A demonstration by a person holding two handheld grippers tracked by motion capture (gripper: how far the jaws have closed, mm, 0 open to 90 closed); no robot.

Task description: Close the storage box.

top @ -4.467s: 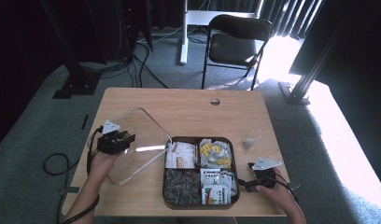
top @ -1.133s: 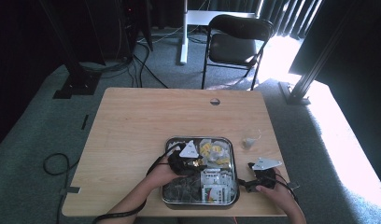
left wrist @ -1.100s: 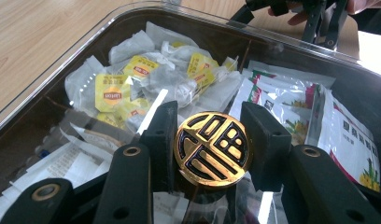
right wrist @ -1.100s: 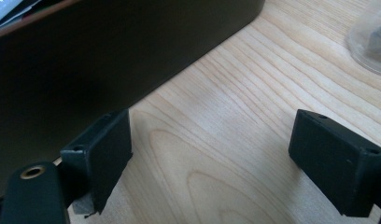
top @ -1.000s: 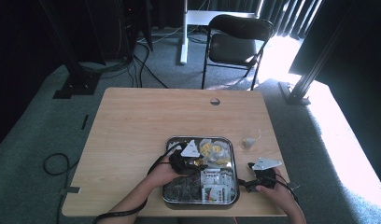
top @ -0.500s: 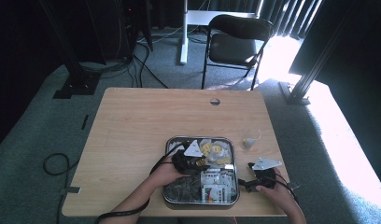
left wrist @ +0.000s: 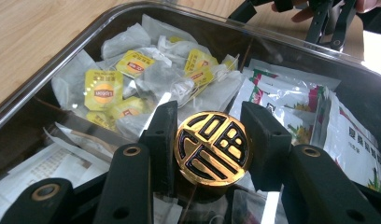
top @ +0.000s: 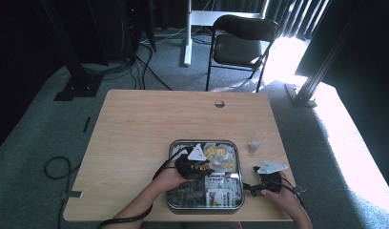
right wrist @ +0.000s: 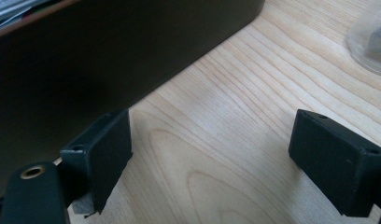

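Observation:
A round gold knob (left wrist: 212, 148) with a black pattern tops the clear lid (left wrist: 48, 79), which lies over a dark compartment box (top: 240, 191) near the table's front edge. My left gripper (left wrist: 212, 140) is shut on that knob, one jaw on each side; it is above the box's middle (top: 195, 164) in the high view. Under the lid lie yellow-tagged tea bags (left wrist: 132, 74) and white printed packets (left wrist: 296, 102). My right gripper (right wrist: 216, 158) stands open just off the box's right wall (right wrist: 86, 60), low over bare wood, nothing between its jaws. It shows right of the box (top: 259, 183).
A loose tea bag (top: 253, 145) lies on the table behind the right gripper; it shows blurred at the right gripper view's top corner (right wrist: 373, 42). The wooden table (top: 135, 129) has a cable hole (top: 220, 103) near its far edge. A folding chair (top: 240, 43) stands beyond.
Earlier my left gripper held the clear lid on the table left of the open box. Now the lid is over the box. Over the last second neither hand has visibly moved.

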